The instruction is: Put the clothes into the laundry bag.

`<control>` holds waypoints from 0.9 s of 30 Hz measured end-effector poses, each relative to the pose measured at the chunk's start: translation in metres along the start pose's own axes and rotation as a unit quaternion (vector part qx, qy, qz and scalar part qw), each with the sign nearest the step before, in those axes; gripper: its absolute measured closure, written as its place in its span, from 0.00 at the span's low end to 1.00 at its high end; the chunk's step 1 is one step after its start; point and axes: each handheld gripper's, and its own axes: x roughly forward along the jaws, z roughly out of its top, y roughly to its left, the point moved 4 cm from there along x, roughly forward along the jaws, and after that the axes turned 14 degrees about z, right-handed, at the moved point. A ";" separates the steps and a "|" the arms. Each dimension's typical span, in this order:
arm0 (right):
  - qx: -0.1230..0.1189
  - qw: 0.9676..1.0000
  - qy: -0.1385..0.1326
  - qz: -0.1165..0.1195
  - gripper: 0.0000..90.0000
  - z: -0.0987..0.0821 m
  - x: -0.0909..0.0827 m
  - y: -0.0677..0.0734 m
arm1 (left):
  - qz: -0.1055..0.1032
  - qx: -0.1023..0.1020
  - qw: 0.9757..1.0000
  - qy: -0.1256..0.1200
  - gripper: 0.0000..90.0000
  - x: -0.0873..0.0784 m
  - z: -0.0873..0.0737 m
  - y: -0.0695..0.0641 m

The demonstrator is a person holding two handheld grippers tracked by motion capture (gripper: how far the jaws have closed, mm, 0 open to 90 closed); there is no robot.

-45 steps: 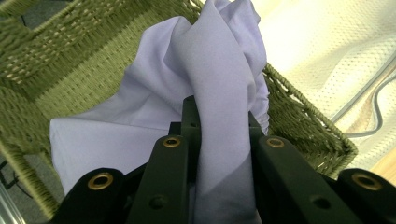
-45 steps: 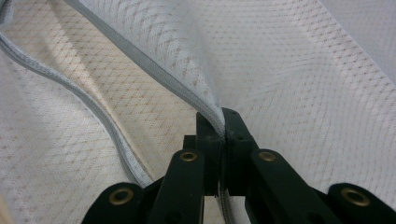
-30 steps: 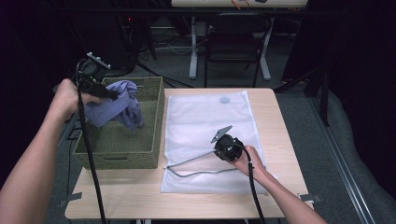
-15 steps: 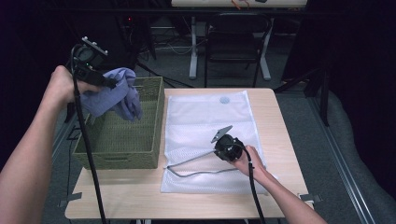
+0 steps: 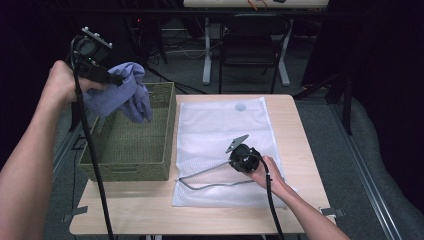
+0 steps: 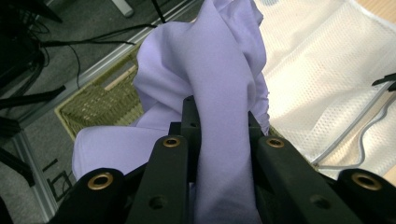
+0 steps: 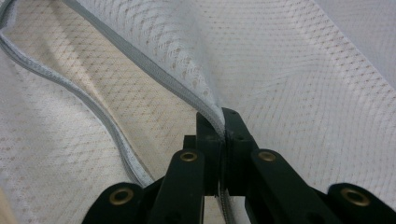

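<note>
Right gripper (image 5: 239, 154) low over the table (image 5: 310, 150), jaws pinched tight on the grey edge of the white mesh bag (image 5: 220, 125), holding its mouth up. Farther off, left gripper (image 5: 112, 79) is clamped on the lavender cloth (image 5: 127, 95), dangling above the green basket (image 5: 131, 145).

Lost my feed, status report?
Left hand-held gripper shut on lavender cloth, above basket. Right hand-held gripper shut on mesh bag edge. Nothing in the way.
</note>
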 end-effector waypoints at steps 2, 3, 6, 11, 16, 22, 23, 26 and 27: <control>-0.007 1.000 0.013 -0.001 0.97 0.000 -0.002 -0.001 | 0.002 0.001 1.000 -0.003 0.89 -0.003 0.003 0.000; -0.008 1.000 0.013 -0.002 0.97 0.000 -0.003 -0.002 | 0.002 0.002 1.000 -0.003 0.89 -0.004 0.004 0.000; 0.003 1.000 -0.002 -0.001 0.97 -0.001 -0.001 -0.001 | 0.003 0.005 1.000 -0.009 0.89 -0.009 0.008 -0.001; 0.004 1.000 0.000 -0.001 0.97 -0.001 0.000 -0.001 | 0.004 0.008 1.000 -0.018 0.89 -0.017 0.016 -0.002; 0.001 1.000 0.002 -0.002 0.97 -0.001 -0.001 -0.001 | 0.006 0.009 0.999 -0.031 0.89 -0.025 0.023 -0.006; -0.004 1.000 0.017 0.000 0.97 0.000 -0.003 -0.002 | -0.003 0.011 0.999 -0.044 0.89 -0.030 0.030 -0.010; -0.005 1.000 0.017 0.000 0.97 0.000 -0.003 -0.002 | -0.003 0.011 0.999 -0.044 0.89 -0.030 0.030 -0.011; 0.006 1.000 -0.003 0.001 0.97 -0.001 -0.001 0.000 | -0.004 0.016 0.999 -0.045 0.89 -0.031 0.033 -0.014; 0.007 1.000 -0.002 0.001 0.97 -0.001 -0.001 0.000 | -0.006 0.017 0.999 -0.048 0.89 -0.032 0.034 -0.017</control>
